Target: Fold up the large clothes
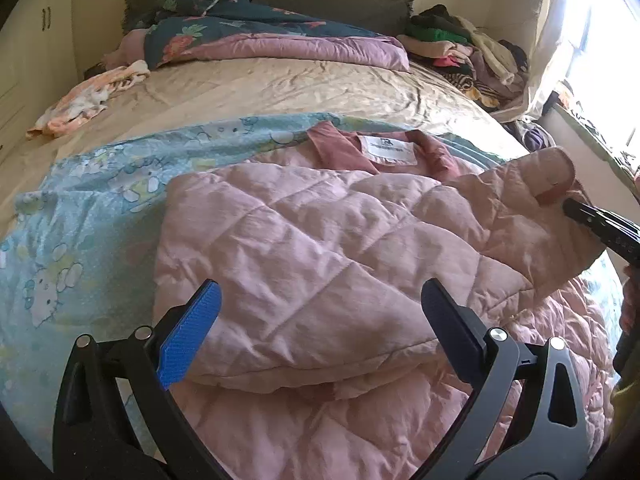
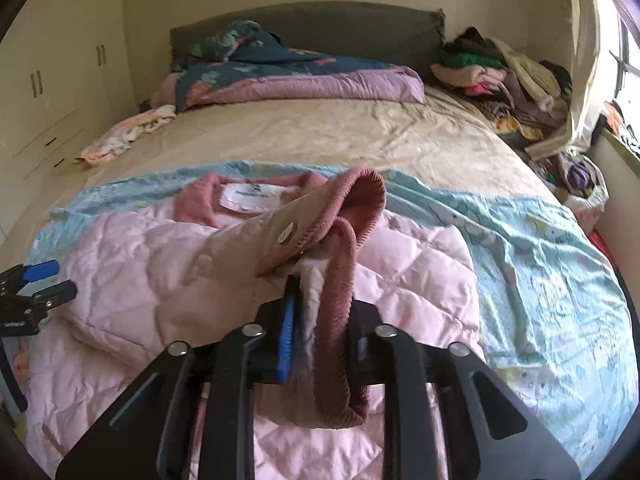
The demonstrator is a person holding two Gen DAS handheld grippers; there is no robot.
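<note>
Here your pink quilted jacket (image 1: 320, 248) lies on the light blue cartoon sheet (image 1: 80, 208) at the near end of the bed (image 2: 320, 136), partly folded, collar toward the headboard. A white label (image 2: 250, 196) sits inside the collar; its print is too small to read. The sheet carries a cat-faced cartoon figure, no legible writing. Your left tool (image 1: 316, 328) hangs just over the folded edge with its jaws spread wide and nothing between them. Your right tool (image 2: 320, 320) has its jaws close together around the sleeve's ribbed dusty-pink cuff (image 2: 344, 320), which is lifted over the jacket body; a metal snap (image 2: 285, 235) shows near the cuff.
</note>
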